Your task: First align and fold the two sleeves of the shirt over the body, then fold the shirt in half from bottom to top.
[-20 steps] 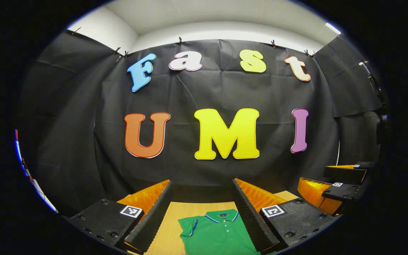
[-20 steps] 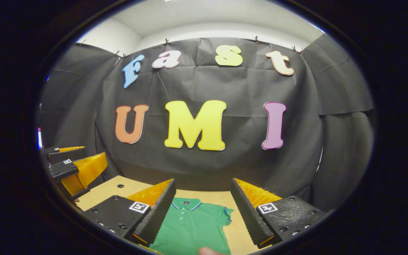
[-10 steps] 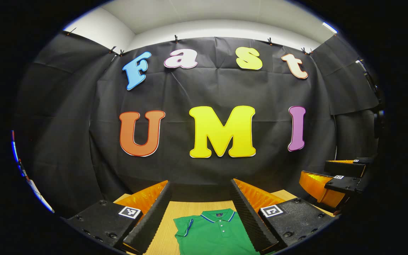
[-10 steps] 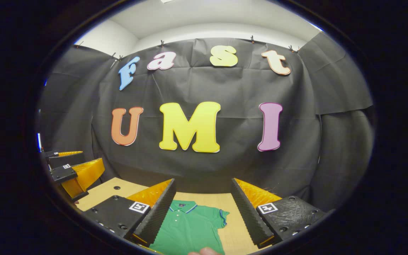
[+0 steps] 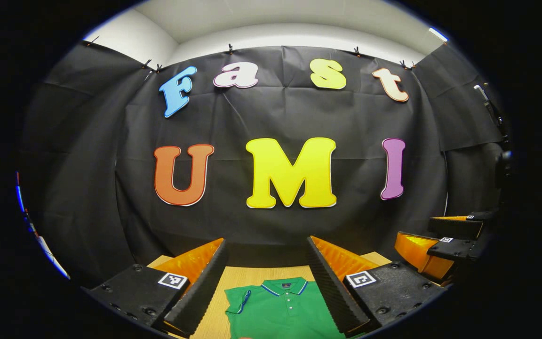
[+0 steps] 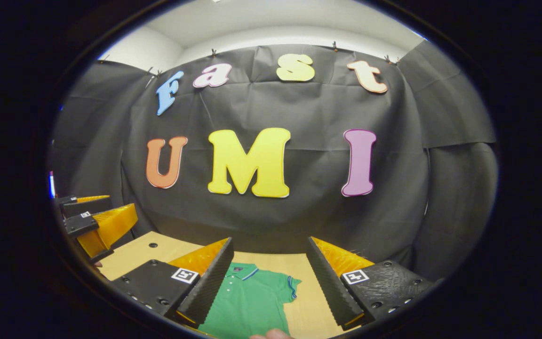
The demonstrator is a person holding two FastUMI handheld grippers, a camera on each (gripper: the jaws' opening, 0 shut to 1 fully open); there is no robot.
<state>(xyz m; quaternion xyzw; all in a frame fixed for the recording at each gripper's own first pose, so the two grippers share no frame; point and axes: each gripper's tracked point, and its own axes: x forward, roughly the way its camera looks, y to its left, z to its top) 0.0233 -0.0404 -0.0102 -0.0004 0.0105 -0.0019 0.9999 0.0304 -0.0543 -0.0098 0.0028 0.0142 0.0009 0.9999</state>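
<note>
One green short-sleeved polo shirt with blue-and-white trim (image 5: 282, 308) is seen spread flat on the light wooden table (image 5: 233, 278), collar pointed toward the black cloth wall (image 5: 280, 113) and long axis running away from the cameras. Above it, the left gripper (image 5: 266, 268) and the right gripper (image 6: 268, 268) are held with fingers spread wide, grasping nothing. A fingertip (image 6: 271, 334) is glimpsed at the shirt's near edge in the right gripper view.

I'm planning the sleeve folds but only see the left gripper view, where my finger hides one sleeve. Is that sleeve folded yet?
Observer: No. The right gripper view shows that sleeve spread flat on the table, out from the shirt.
Operator: Is the right gripper holding anything?
Observer: No. The right gripper is open, with nothing between its fingers.
Operator: Anything else by the shirt?
Observer: A fingertip shows at the shirt's near end.
</note>
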